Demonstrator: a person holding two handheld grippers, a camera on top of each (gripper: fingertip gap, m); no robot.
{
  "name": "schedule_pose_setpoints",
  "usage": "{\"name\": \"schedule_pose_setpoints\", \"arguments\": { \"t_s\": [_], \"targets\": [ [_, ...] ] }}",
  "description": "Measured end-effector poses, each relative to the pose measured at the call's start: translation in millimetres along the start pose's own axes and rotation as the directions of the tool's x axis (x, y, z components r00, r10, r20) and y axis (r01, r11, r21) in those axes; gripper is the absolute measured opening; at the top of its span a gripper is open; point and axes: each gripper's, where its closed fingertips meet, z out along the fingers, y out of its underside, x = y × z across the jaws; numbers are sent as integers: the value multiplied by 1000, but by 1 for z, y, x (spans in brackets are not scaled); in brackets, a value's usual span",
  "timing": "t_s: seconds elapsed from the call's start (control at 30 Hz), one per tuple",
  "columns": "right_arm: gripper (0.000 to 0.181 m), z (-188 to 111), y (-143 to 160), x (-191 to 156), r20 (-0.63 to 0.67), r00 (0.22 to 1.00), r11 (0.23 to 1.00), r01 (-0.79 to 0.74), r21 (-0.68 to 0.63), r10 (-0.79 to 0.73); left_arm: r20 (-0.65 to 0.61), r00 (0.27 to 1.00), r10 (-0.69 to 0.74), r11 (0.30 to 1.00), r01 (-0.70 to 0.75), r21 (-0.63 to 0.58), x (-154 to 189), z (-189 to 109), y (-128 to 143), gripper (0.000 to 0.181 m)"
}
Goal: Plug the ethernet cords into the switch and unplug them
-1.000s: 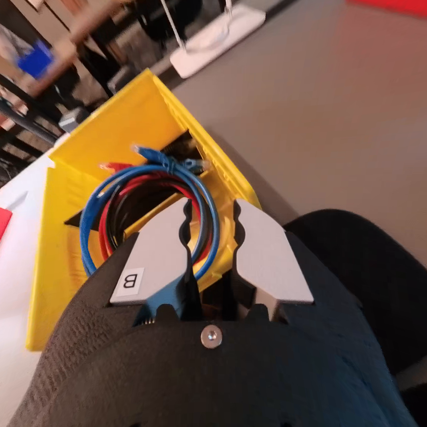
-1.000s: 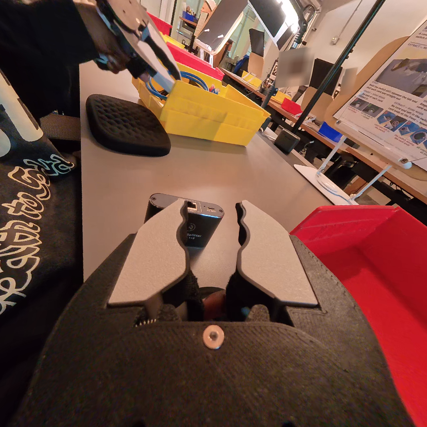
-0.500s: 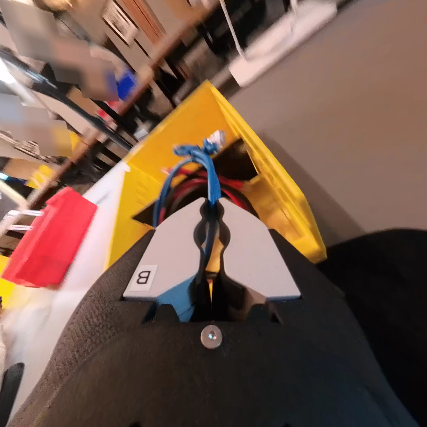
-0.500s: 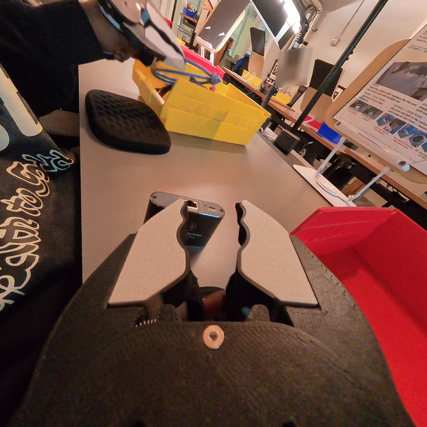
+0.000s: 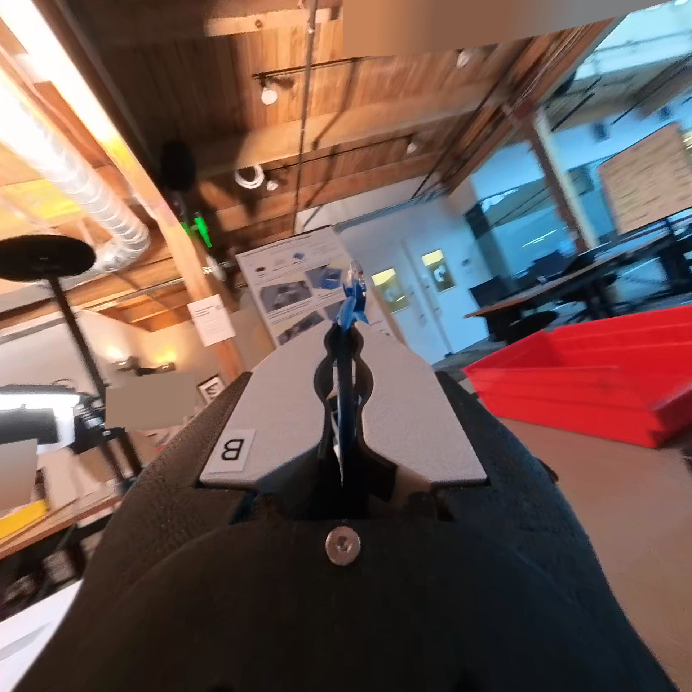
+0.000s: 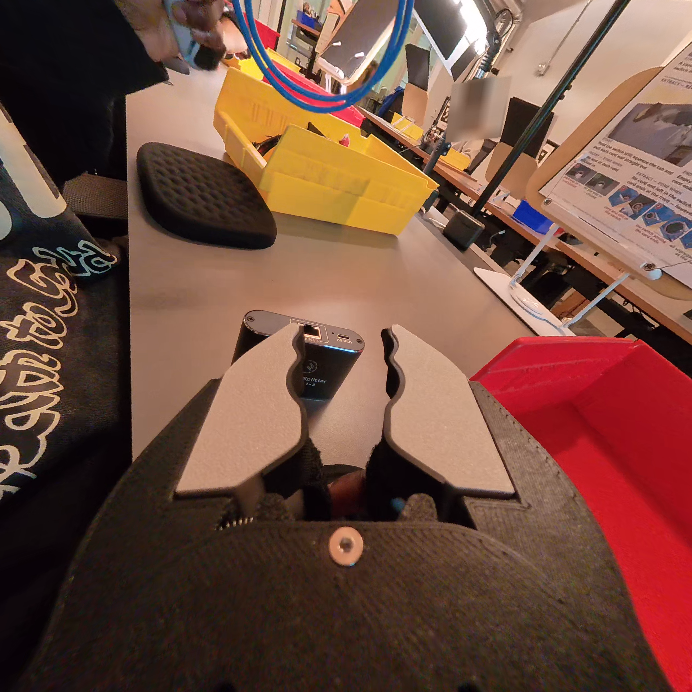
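Blue ethernet cord [image 5: 351, 299] pinched in clenched left gripper [image 5: 344, 339]; switch [image 6: 299, 355] before released right gripper [image 6: 340, 337].

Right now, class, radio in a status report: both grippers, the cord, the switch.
Left gripper shut on blue cord, lifted. Right gripper open, empty, behind switch. Ports empty. Nothing in the way.

Grey bench [image 6: 318, 269] carries: dark switch [image 6: 325, 367] near edge, black pad [image 6: 202, 198], yellow bin [image 6: 337, 179], red bin [image 6: 599, 412], white stand base [image 6: 520, 299].
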Motion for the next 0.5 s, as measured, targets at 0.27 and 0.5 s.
{"name": "schedule_pose_setpoints", "arguments": {
  "t_s": [0.27,0.5],
  "targets": [
    [38,-4,-14,11,-107,994,995,45,87,-35,-163,981,-102,993,109,34,39,7,1,5],
    [37,-3,-46,16,-285,954,961,161,223,-94,-312,950,8,1000,0,26,93,13,6,6]
  ]
}}
